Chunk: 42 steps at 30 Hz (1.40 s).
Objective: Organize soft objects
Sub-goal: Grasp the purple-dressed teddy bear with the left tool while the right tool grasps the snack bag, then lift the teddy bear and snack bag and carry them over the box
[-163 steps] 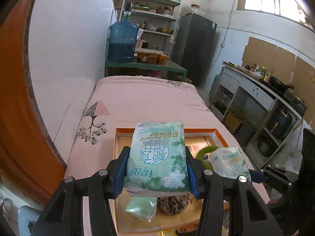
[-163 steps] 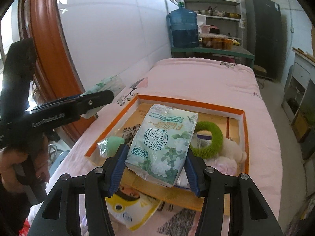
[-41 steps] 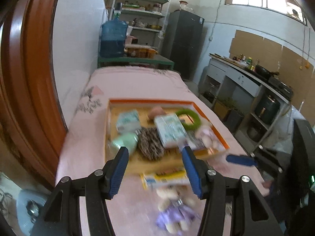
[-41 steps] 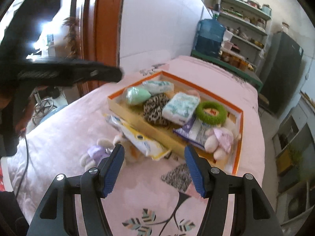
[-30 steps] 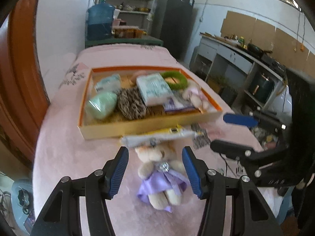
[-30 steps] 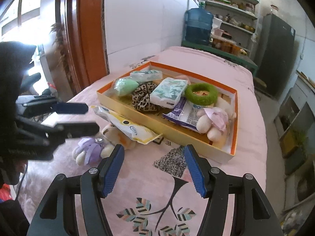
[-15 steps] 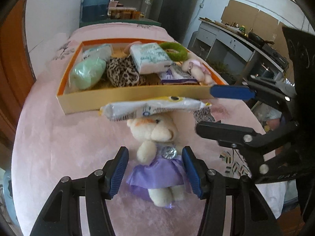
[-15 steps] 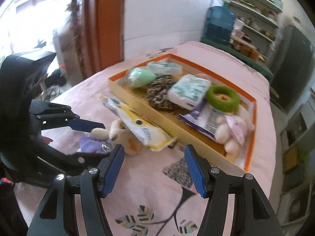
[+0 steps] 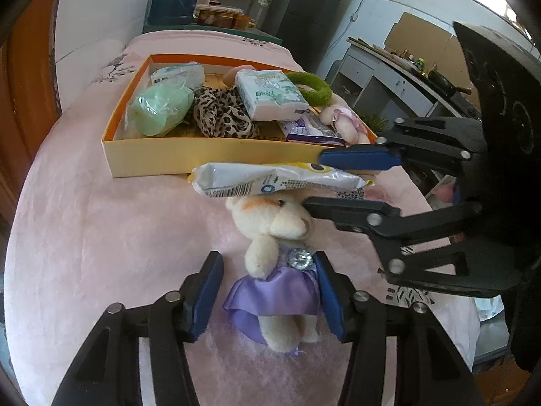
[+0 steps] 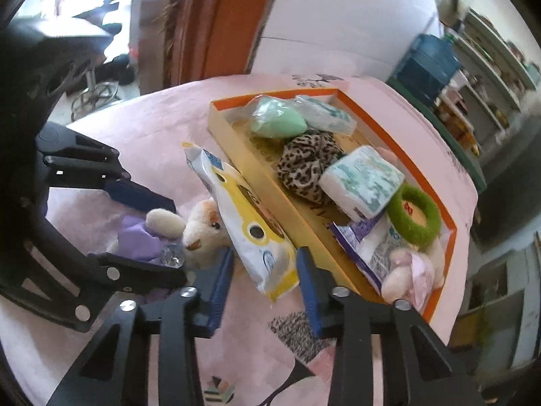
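Note:
A cream teddy bear in a purple dress lies on the pink bedspread, its body between the pads of my left gripper. Those jaws are closing: the right pad brushes the dress, the left stands just off it. A white and yellow packet rests across the bear's head against the box. My right gripper straddles the packet's near end, its jaws closing with slight gaps still showing. In the left wrist view the right gripper reaches in from the right. In the right wrist view the left gripper sits around the bear.
The orange-rimmed cardboard box holds a green pouch, a leopard scrunchie, a tissue pack, a green ring, a purple packet and a pink plush. A wooden door frame stands to the left; cabinets stand beyond the bed's right edge.
Both grippers have come down onto the bedspread before the box. The right one rolled and slid onto the packet's end with narrower jaws. The left jaws narrowed slightly around the bear.

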Available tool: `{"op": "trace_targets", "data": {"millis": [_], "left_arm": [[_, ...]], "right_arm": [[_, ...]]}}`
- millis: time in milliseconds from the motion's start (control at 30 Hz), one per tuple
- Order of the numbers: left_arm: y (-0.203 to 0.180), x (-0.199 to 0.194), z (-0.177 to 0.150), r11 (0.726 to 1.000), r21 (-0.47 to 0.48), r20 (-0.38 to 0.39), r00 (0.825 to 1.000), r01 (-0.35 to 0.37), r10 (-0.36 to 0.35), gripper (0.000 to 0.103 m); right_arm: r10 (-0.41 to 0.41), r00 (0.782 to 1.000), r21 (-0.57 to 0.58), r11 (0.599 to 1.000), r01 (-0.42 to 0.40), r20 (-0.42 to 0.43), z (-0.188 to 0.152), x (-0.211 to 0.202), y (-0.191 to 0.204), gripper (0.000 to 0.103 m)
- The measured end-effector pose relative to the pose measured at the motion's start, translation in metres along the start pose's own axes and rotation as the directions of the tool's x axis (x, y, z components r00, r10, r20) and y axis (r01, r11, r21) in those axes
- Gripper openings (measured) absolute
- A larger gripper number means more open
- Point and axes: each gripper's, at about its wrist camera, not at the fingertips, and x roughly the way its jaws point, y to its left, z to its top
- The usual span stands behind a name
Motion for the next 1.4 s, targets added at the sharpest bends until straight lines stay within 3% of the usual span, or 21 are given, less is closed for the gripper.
{"op": "trace_targets", "data": {"millis": [33, 167, 267, 433, 733, 1400], "left_arm": [[0.0, 0.0, 0.0, 1.0, -0.003, -0.001, 1.0, 0.007, -0.007, 0.048], [0.0, 0.002, 0.0, 0.999, -0.007, -0.007, 0.999, 0.051, -0.051, 0.035], [-0.004, 0.002, -0.001, 0.999, 0.003, -0.005, 0.999, 0.053, -0.053, 0.033], [-0.005, 0.0, -0.002, 0.998, 0.006, 0.007, 0.998, 0.055, -0.055, 0.032], [-0.008, -0.009, -0.004, 0.998, 0.008, 0.035, 0.998, 0.055, -0.055, 0.032], [-0.02, -0.048, 0.007, 0.999, 0.022, 0.14, 0.989, 0.036, -0.039, 0.032]], "right_arm": [[0.003, 1.0, -0.009, 1.0, -0.003, 0.004, 0.003, 0.002, 0.001, 0.028], [-0.009, 1.0, -0.02, 1.0, 0.009, -0.002, 0.007, 0.007, 0.002, 0.022], [0.002, 1.0, 0.032, 0.999, -0.002, 0.002, 0.005, 0.006, -0.002, 0.02], [0.001, 0.999, 0.147, 0.989, -0.007, 0.042, -0.005, -0.007, -0.011, 0.018], [-0.038, 0.996, 0.252, 0.968, 0.017, 0.082, -0.023, -0.033, -0.014, 0.015], [-0.118, 0.982, 0.329, 0.942, 0.064, 0.147, -0.036, -0.083, -0.015, 0.014]]}}
